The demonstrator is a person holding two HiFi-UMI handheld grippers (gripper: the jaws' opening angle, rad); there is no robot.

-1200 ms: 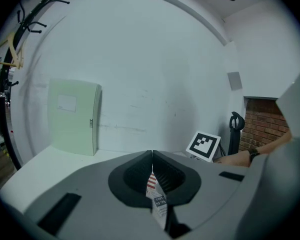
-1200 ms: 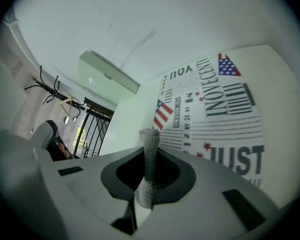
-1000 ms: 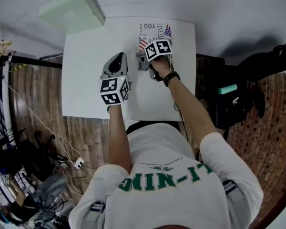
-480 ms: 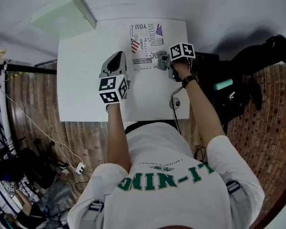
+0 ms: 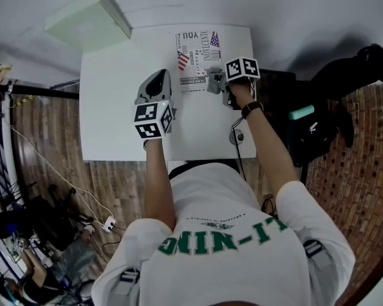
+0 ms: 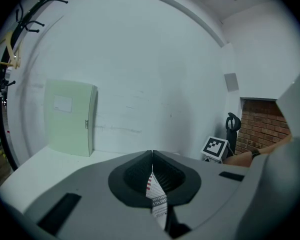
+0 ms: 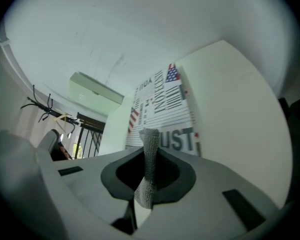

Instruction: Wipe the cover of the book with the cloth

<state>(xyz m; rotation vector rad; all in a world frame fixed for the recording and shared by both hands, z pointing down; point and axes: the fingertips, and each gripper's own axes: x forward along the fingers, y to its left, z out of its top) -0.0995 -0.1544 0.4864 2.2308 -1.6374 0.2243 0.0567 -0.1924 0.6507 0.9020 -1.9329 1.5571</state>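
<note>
My right gripper point(image 5: 212, 81) is clamped on a strip of grey cloth point(image 7: 149, 174), which stands up between my jaws and pokes out past their tips. The book point(image 5: 195, 60) lies flat at the far edge of the white table point(image 5: 115, 107), its printed cover facing up. My cloth's free end sits over the cover's near right corner, though I cannot tell whether it touches. My left gripper point(image 5: 157, 76) rests on the table just left of the book, apart from it, its jaws pressed together with nothing held. A pale green case point(image 5: 89, 21) leans against the wall at the far left.
</note>
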